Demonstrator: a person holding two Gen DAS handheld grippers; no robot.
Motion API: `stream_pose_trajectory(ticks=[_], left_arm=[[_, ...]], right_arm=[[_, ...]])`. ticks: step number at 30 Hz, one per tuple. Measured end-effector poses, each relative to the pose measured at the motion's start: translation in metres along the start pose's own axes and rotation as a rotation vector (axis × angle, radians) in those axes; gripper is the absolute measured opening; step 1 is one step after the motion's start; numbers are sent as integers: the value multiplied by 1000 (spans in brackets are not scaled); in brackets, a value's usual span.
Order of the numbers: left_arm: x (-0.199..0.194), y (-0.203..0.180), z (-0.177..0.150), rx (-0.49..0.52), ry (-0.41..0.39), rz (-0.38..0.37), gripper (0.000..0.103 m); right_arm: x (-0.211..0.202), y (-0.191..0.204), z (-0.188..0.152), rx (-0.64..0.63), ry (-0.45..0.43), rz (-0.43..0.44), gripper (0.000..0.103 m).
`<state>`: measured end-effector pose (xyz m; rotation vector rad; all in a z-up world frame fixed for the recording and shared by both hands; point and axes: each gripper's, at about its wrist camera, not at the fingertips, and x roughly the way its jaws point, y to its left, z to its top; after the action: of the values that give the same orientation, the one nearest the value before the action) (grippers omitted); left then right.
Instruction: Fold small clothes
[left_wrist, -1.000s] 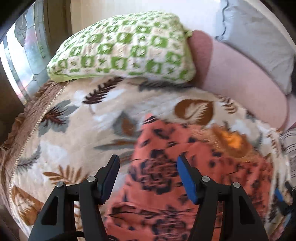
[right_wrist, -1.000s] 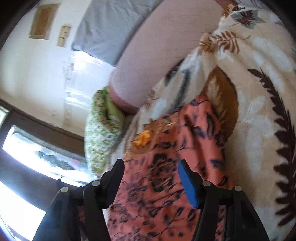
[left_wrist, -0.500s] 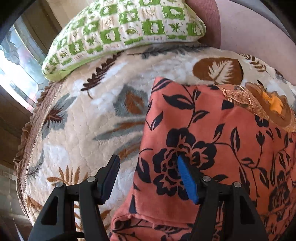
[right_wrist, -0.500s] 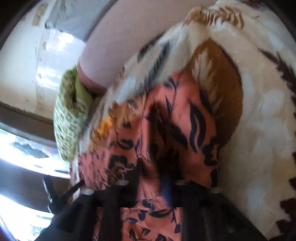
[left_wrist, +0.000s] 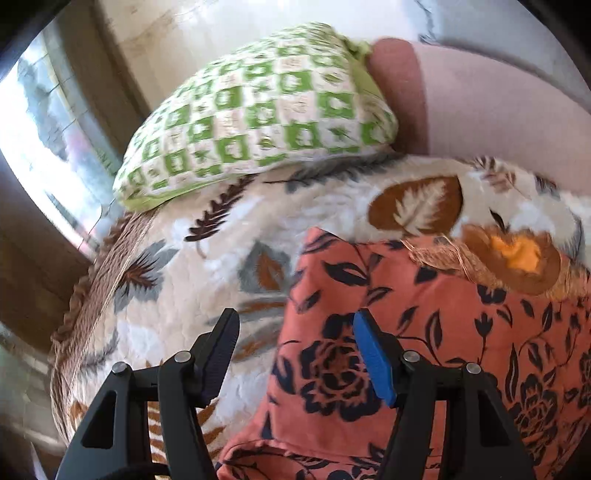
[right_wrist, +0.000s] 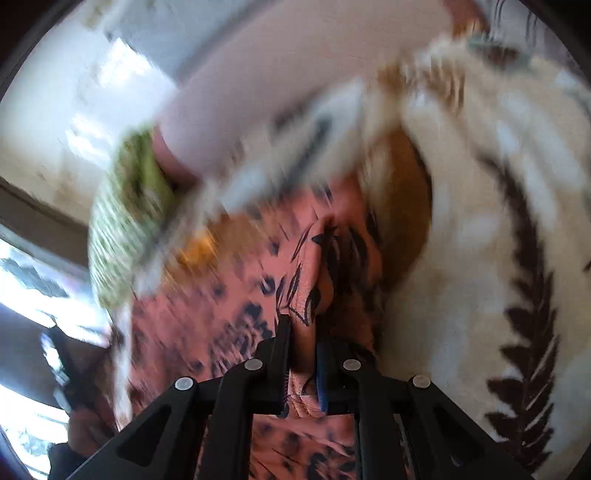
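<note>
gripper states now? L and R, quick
Left gripper: open, holding nothing, fingers straddling the edge of the orange floral garment.
Right gripper: closed, pinching a fold of the same garment.

The place was a bedroom in a home. A cream quilt (left_wrist: 229, 258) printed with brown and grey leaves covered a bed and filled the middle of the left wrist view. A green-and-white checked pillow (left_wrist: 258, 110) lay at 12 o'clock, a pink bolster (left_wrist: 480, 122) at 2 o'clock. A dark-framed window (left_wrist: 48, 140) let daylight in at 9 o'clock, beside a plain pale wall (left_wrist: 229, 26).
</note>
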<state>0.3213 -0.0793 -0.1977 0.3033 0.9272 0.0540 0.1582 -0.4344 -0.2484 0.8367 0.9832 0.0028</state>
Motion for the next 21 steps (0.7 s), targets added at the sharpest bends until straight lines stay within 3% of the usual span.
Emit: stream_pose_trajectory(ticks=[1, 4, 7, 9, 11, 13, 16, 18, 21], left_arm=[[9, -6, -1, 28, 32, 12, 65], [41, -15, -9, 58, 143, 43, 66], [37, -5, -9, -12, 124, 19, 67], [26, -2, -4, -19, 102, 24, 67], [6, -3, 4, -32, 30, -6, 67], [-13, -10, 14, -39, -35, -69, 67], [-22, -31, 23, -47, -40, -171, 72], [-13, -44, 18, -52, 12, -223, 72], [12, -59, 3, -39, 85, -203, 72]], right_arm=[[10, -8, -3, 29, 45, 0, 16], [7, -12, -2, 45, 40, 32, 17], [-13, -18, 2, 78, 26, 27, 18], [-34, -16, 6, 77, -64, -18, 18], [-55, -10, 8, 26, -175, -62, 20], [-64, -1, 13, -6, -214, -7, 20], [-58, 23, 10, -78, -194, 119, 20], [-46, 39, 4, -151, -166, 127, 20], [-23, 43, -1, -160, -110, 116, 20]])
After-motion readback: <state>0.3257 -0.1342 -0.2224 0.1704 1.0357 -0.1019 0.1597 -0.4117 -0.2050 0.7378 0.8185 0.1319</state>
